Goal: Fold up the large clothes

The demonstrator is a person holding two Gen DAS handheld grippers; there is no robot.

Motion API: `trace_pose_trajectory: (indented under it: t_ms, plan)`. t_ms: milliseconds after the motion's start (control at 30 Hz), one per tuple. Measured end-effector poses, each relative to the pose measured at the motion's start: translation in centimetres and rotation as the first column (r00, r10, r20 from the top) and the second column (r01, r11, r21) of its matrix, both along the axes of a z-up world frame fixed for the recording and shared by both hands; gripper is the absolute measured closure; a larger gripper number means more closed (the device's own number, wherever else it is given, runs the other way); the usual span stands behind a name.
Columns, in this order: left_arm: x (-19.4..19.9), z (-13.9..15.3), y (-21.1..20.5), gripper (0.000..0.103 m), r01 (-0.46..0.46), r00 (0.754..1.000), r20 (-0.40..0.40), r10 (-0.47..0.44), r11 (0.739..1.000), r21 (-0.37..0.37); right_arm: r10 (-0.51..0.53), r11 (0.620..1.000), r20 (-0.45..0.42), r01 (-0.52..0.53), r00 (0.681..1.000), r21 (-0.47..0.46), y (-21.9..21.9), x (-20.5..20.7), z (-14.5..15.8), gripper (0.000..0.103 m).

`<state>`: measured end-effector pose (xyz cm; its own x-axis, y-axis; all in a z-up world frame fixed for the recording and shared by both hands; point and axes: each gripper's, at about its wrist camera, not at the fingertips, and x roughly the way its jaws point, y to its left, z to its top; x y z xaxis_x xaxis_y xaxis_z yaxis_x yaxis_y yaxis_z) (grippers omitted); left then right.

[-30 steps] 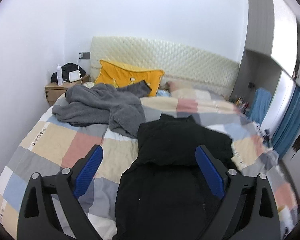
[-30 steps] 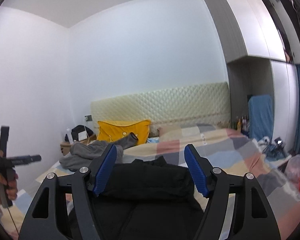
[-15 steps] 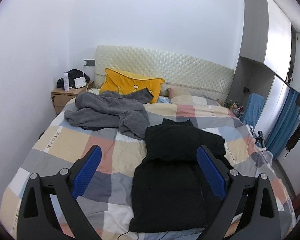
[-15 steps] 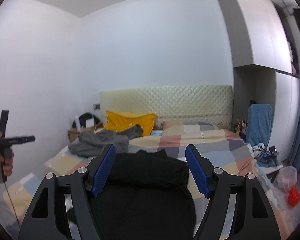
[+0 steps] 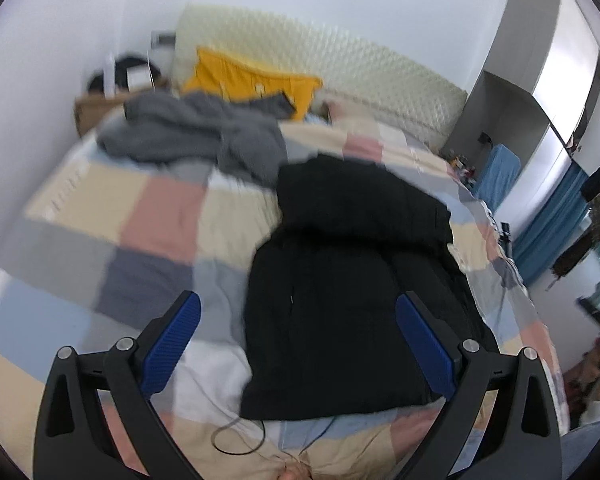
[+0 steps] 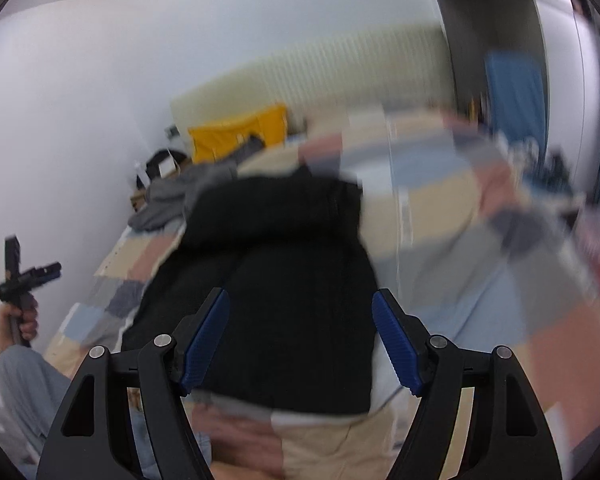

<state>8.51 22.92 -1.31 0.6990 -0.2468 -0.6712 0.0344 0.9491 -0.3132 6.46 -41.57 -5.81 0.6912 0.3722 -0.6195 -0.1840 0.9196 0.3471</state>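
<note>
A large black garment (image 5: 352,280) lies flat on the patchwork bed cover (image 5: 100,248), its top part folded over the lower part. It also shows in the right wrist view (image 6: 276,280). My left gripper (image 5: 298,336) is open and empty, held above the garment's near end. My right gripper (image 6: 300,336) is open and empty, also above the garment's near hem. A grey garment (image 5: 196,136) lies crumpled near the head of the bed. Both views are blurred.
A yellow pillow (image 5: 252,80) leans on the padded headboard (image 5: 340,64). A wooden nightstand (image 5: 92,108) stands at the bed's left. A wardrobe (image 5: 540,68) and blue curtain (image 5: 552,224) are on the right. A thin cable (image 5: 236,436) lies near the front edge.
Both grippers have tilted down and moved closer over the near end of the black garment. Both stay open and the garment has not moved.
</note>
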Motion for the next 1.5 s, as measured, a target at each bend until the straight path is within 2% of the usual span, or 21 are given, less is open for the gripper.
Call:
trace_pose_trajectory:
  t_ms: [67, 200, 267, 333, 467, 567, 700, 800, 867, 933, 967, 1000, 1067, 1200, 1333, 1433, 1500]
  plan:
    - [0.6, -3.0, 0.5, 0.005, 0.015, 0.999, -0.051, -0.017, 0.999, -0.047, 0.001, 0.999, -0.080, 0.003, 0.997, 0.046, -0.9, 1.0, -3.7, 0.030]
    - [1.6, -7.6, 1.3, 0.005, 0.051, 0.991, -0.115, -0.065, 0.991, -0.120, 0.003, 0.993, -0.198, 0.020, 0.980, 0.116, -2.3, 2.2, -9.0, 0.030]
    - [2.1, -9.7, 1.6, 0.005, 0.056, 0.987, -0.138, -0.081, 0.983, -0.176, 0.016, 0.984, -0.250, 0.029, 0.968, 0.174, -2.8, 3.1, -11.4, 0.030]
    - [2.7, -12.1, 1.9, 0.005, 0.053, 0.981, -0.164, -0.099, 0.963, -0.264, 0.025, 0.977, -0.290, 0.039, 0.957, 0.211, -2.9, 3.9, -13.6, 0.030]
    - [3.8, -16.4, 2.2, 0.006, 0.033, 0.968, -0.214, -0.128, 0.917, -0.398, 0.033, 0.984, -0.370, 0.035, 0.928, 0.177, -1.9, 5.6, -17.2, 0.030]
    - [4.4, -18.8, 2.1, 0.007, 0.010, 0.961, -0.247, -0.122, 0.911, -0.411, 0.028, 0.986, -0.438, 0.047, 0.898, 0.161, -1.3, 7.0, -20.0, 0.030]
    - [5.0, -21.6, 1.8, 0.012, -0.015, 0.944, -0.306, -0.127, 0.906, -0.424, 0.030, 0.985, -0.449, 0.048, 0.893, 0.163, -0.3, 7.9, -20.4, 0.022]
    - [5.2, -22.3, 1.3, 0.013, -0.012, 0.935, -0.324, -0.148, 0.895, -0.445, 0.076, 0.983, -0.433, 0.004, 0.898, 0.182, 0.2, 8.0, -19.5, 0.022]
    - [5.2, -22.1, 0.7, 0.022, 0.011, 0.931, -0.316, -0.184, 0.877, -0.479, 0.131, 0.971, -0.403, -0.036, 0.906, 0.236, 0.6, 7.6, -18.5, 0.022]
    - [4.9, -21.4, 0.0, 0.031, 0.061, 0.931, -0.272, -0.245, 0.837, -0.544, 0.170, 0.960, -0.363, -0.071, 0.916, 0.269, 1.1, 6.9, -17.5, 0.022]
    - [4.8, -21.3, 0.0, 0.031, 0.078, 0.932, -0.248, -0.264, 0.815, -0.575, 0.180, 0.957, -0.350, -0.081, 0.919, 0.280, 1.2, 6.8, -17.3, 0.022]
    - [4.5, -21.0, -0.1, 0.031, 0.097, 0.934, -0.213, -0.288, 0.775, -0.624, 0.186, 0.954, -0.342, -0.087, 0.921, 0.285, 1.2, 6.6, -17.2, 0.022]
    - [4.3, -21.0, -0.3, 0.031, 0.104, 0.933, -0.197, -0.301, 0.750, -0.654, 0.154, 0.960, -0.375, -0.048, 0.914, 0.276, 0.9, 6.7, -18.1, 0.022]
    - [5.2, -21.7, -1.2, 0.032, 0.109, 0.918, -0.239, -0.318, 0.779, -0.618, 0.124, 0.957, -0.431, 0.008, 0.894, 0.290, 0.4, 7.4, -19.9, 0.022]
    - [5.9, -22.2, -1.7, 0.032, 0.097, 0.907, -0.272, -0.322, 0.787, -0.609, 0.148, 0.959, -0.414, -0.028, 0.898, 0.283, 1.2, 7.1, -19.9, 0.024]
    - [6.2, -22.4, -2.0, 0.032, 0.119, 0.897, -0.269, -0.351, 0.777, -0.618, 0.195, 0.940, -0.335, -0.077, 0.922, 0.333, 1.8, 6.8, -18.8, 0.027]
    - [6.0, -22.4, -1.6, 0.033, 0.133, 0.891, -0.243, -0.383, 0.733, -0.667, 0.225, 0.922, -0.265, -0.116, 0.938, 0.370, 2.2, 6.1, -17.4, 0.027]
